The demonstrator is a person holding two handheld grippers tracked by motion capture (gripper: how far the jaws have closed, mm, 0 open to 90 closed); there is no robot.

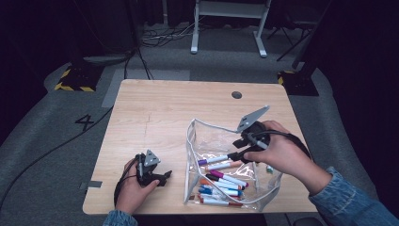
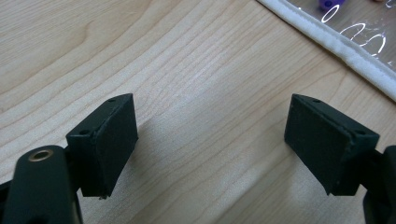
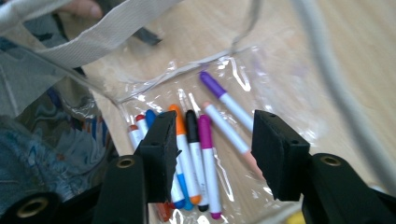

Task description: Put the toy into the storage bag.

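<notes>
While my right tongs (image 1: 234, 156) are hanging wide and empty over the floppy clear pouch (image 1: 207, 136), I am judging its light, slick markers (image 3: 205, 154) best pinched mid-barrel; left tongs (image 1: 165, 176) are gaping lower left.

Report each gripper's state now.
Left gripper: open, holding nothing, over the table.
Right gripper: open, holding nothing, above the markers in the clear pouch.

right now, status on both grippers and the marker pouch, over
Left hand-held gripper open, on bare table. Right hand-held gripper open, empty, above markers inside clear pouch. Nothing in the way.
</notes>
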